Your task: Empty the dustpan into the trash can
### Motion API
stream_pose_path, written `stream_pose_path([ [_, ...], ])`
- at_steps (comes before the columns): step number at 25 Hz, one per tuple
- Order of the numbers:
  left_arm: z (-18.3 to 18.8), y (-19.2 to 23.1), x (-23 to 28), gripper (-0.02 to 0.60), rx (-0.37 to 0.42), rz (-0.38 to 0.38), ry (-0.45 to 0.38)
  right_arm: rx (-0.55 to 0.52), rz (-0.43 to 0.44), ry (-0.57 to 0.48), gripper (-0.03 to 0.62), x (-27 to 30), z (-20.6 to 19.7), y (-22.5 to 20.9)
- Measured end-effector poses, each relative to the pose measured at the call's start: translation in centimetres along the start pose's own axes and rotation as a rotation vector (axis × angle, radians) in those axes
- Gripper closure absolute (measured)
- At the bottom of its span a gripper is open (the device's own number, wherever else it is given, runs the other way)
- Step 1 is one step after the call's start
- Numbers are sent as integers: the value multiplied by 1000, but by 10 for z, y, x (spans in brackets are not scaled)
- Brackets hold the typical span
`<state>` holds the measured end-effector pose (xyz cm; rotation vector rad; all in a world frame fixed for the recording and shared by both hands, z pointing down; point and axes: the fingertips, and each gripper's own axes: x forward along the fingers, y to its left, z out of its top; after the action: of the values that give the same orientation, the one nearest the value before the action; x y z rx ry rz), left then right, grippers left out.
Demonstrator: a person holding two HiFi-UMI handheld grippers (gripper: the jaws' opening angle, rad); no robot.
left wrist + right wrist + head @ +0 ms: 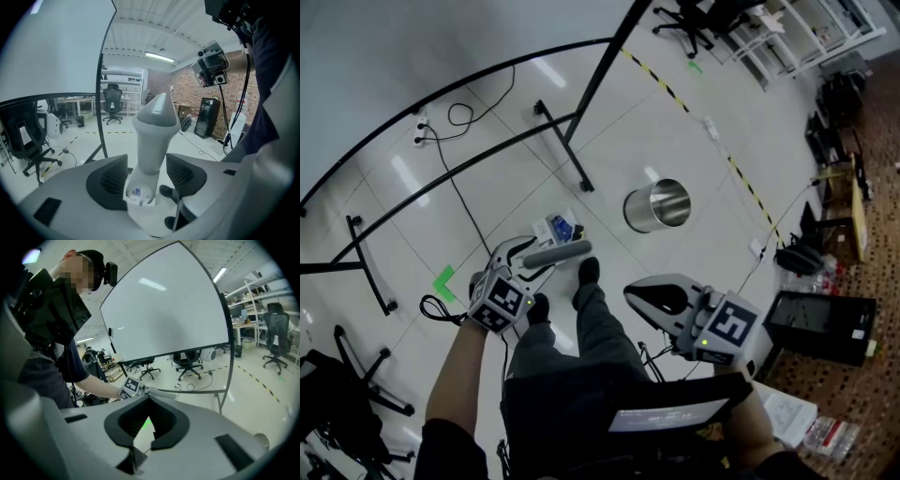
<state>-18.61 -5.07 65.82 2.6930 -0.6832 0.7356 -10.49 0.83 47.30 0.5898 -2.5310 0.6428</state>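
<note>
Head view: dustpan (555, 246) on floor (694, 169) by person's shoes (587, 272), grey handle angled toward L gripper (528, 260). Trash can (658, 206), shiny steel w/ open top, stands well apart beyond it. Risk: blue/white litter (560, 228) in pan could slide out on the carry if pan tips early. R gripper (661, 300) off to the side. L gripper view: jaws apart w/ handle (152, 140) between pads, not clamped yet. Plastic looks smooth, tapered, grey cap, so an off-centre bite could let it twist or slip. Pan end below holds small blue-printed scrap (136, 192). R gripper view: jaws clenched, empty, so no backup if pan swings
</note>
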Motion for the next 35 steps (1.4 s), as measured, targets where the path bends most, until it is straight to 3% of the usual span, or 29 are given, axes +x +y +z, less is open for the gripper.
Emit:
stream_pose_path([
  [2, -1, 1, 0, 393, 10, 9, 2, 8, 1, 1, 576, -3, -4, -1],
  [6, -4, 4, 2, 416, 28, 26, -5, 16, 4, 10, 576, -5, -9, -3],
  [8, -5, 7, 2, 479, 27, 45, -15, 13, 12, 12, 576, -4, -8, -3],
  [27, 0, 13, 7, 476, -10, 78, 22, 18, 39, 0, 576, 11, -9, -8],
  [35, -1, 7, 9, 479, -37, 33, 33, 20, 31, -53, 576, 13, 4, -18],
])
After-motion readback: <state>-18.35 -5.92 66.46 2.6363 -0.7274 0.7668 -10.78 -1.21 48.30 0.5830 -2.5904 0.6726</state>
